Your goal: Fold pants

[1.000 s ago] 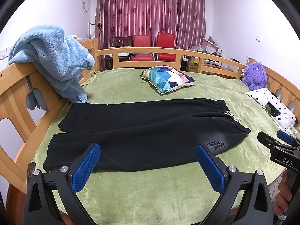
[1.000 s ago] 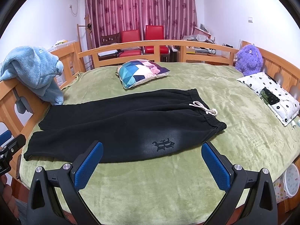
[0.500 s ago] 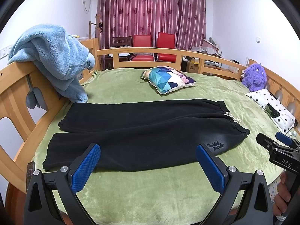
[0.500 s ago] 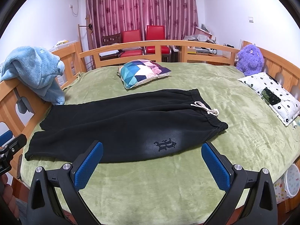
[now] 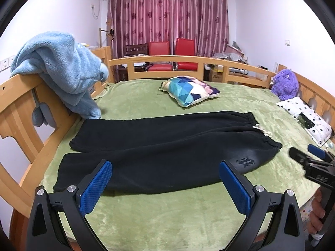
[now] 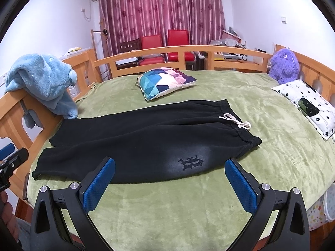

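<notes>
Black pants [image 5: 159, 146] [image 6: 146, 142] lie flat on the green bedspread, both legs spread toward the left, waistband with a white drawstring [image 6: 236, 121] at the right. A dark logo [image 6: 190, 162] shows on the near leg. My left gripper [image 5: 165, 172] hovers open above the near edge of the pants, nothing between its blue pads. My right gripper [image 6: 169, 171] is open too, near the logo end. Each gripper shows at the edge of the other's view, the right one [image 5: 309, 161] and the left one [image 6: 10, 156].
A wooden rail [image 5: 188, 60] rings the bed. A blue fleece blanket [image 5: 60, 71] hangs over the left rail. A colourful pillow [image 5: 190, 90], a purple plush toy [image 5: 284, 83] and a white flowered pillow [image 5: 307, 117] lie beyond the pants. Red chairs stand behind.
Both grippers have drifted only slightly; the pants lie as before and both grippers stay open.
</notes>
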The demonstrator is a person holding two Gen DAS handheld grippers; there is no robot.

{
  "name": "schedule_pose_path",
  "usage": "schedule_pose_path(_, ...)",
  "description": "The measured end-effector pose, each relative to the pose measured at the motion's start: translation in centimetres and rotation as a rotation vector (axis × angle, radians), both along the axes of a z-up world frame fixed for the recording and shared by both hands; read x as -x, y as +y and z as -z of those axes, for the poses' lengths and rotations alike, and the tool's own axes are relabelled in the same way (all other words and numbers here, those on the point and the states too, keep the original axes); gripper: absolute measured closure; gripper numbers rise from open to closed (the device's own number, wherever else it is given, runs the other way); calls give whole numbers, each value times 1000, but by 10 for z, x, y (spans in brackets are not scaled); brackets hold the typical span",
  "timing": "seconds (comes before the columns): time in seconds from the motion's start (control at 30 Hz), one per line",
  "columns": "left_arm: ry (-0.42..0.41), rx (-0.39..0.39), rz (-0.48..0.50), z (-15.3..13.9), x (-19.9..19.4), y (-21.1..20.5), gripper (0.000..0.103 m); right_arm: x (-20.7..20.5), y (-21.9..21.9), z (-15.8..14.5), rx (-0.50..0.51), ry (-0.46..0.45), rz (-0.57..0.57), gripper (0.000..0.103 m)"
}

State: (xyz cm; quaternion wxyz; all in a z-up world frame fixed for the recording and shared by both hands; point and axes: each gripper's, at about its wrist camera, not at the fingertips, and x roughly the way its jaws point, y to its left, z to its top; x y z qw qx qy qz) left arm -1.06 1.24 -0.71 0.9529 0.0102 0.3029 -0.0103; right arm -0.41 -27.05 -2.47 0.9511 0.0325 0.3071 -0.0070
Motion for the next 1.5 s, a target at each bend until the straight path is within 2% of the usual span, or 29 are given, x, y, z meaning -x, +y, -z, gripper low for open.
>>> schedule_pose_path(0.13,45,10,-52,18,-15,24,0,0,-9,9,-22,-34,-28,0)
schedule_pose_path(0.23,114,69,-66,43,-29,48,0,-7,-21,22,-27,-42,-24,1)
schedule_pose_path(0.3,162,102,-85,59,-37,64,4,-16,-34,37,-41,-31,12,1)
schedule_pose_path(0.33,194,113,-90,69,-42,72,5,-21,-42,44,-61,-14,22,3)
schedule_pose_path(0.43,230,97,-120,90,-50,92,5,-45,-68,72,-159,96,29,19)
schedule_pose_path(0.53,277,96,-161,112,-62,108,5,-67,-92,106,-222,188,61,23)
schedule_pose_path(0.57,294,110,-176,121,-66,115,5,-71,-96,115,-238,211,56,26)
schedule_pose_path(0.6,304,129,-185,129,-70,122,5,-77,-101,127,-254,240,51,34)
schedule_pose_path(0.63,320,161,-192,139,-76,128,5,-82,-107,139,-254,262,75,36)
schedule_pose_path(0.7,344,214,-197,155,-85,137,5,-87,-116,156,-240,276,145,36)
schedule_pose_path(0.8,361,277,-215,174,-96,147,5,-97,-127,181,-276,306,165,36)
schedule_pose_path(0.93,352,396,-214,187,-104,162,5,-113,-137,199,-319,316,201,36)
schedule_pose_path(1.13,396,458,-264,205,-122,182,5,-139,-143,204,-432,276,199,35)
schedule_pose_path(1.2,406,465,-269,209,-128,184,5,-152,-141,206,-429,291,199,35)
schedule_pose_path(1.23,409,464,-275,211,-130,185,9,-158,-141,208,-420,297,198,35)
schedule_pose_path(1.3,426,468,-286,216,-137,186,27,-169,-138,209,-395,308,198,36)
schedule_pose_path(1.33,443,475,-284,219,-140,185,43,-170,-138,209,-383,313,200,40)
schedule_pose_path(1.37,464,482,-272,221,-144,183,66,-173,-137,208,-373,313,201,57)
schedule_pose_path(1.4,477,487,-254,221,-148,181,80,-176,-136,207,-362,312,199,65)
schedule_pose_path(1.43,480,477,-252,219,-149,179,89,-177,-136,205,-349,311,196,75)
schedule_pose_path(1.47,469,453,-245,213,-152,176,90,-177,-136,202,-333,299,187,83)
schedule_pose_path(1.5,456,429,-232,207,-154,175,90,-178,-135,197,-319,280,175,85)
